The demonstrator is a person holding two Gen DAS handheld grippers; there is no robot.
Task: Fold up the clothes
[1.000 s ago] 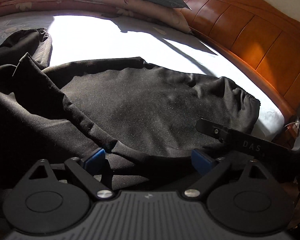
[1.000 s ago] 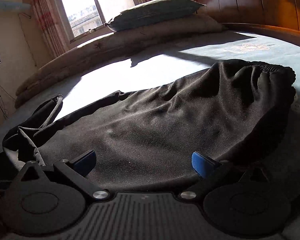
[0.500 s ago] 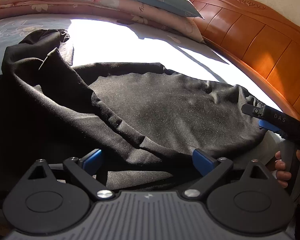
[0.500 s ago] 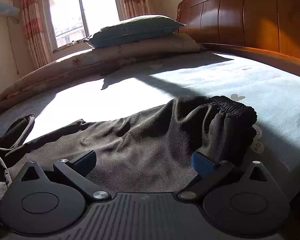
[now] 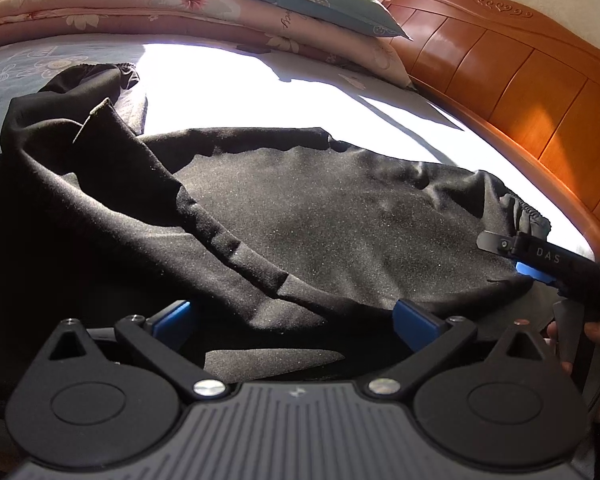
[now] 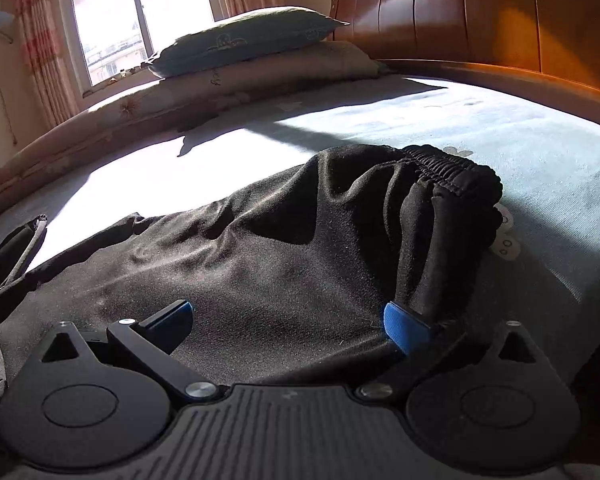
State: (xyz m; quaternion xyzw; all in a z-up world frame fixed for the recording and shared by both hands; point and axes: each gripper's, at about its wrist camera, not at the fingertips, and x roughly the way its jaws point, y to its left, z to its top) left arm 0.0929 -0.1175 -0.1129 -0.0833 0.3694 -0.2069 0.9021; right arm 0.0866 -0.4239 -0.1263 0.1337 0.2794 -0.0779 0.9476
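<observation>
Trousers of black matte knit fabric (image 5: 340,216) lie spread on the pale blue bedsheet (image 6: 520,132), and we see them straight ahead of both tongs, their long axis running crosswise to our fingers. Our left gripper (image 5: 296,320) stands spread, with a raised fold of cloth between its blue pads; whether the pads touch it we cannot tell. Our right gripper (image 6: 288,320) is likewise spread, its right pad against the bunched cloth below the gathered elastic waistband (image 6: 452,168), so this hand is nearer the waist end. Beyond the garment, open sunlit sheet reaches to the stacked pillows (image 6: 252,48); the orange wooden headboard (image 5: 520,92) bounds the right side.
</observation>
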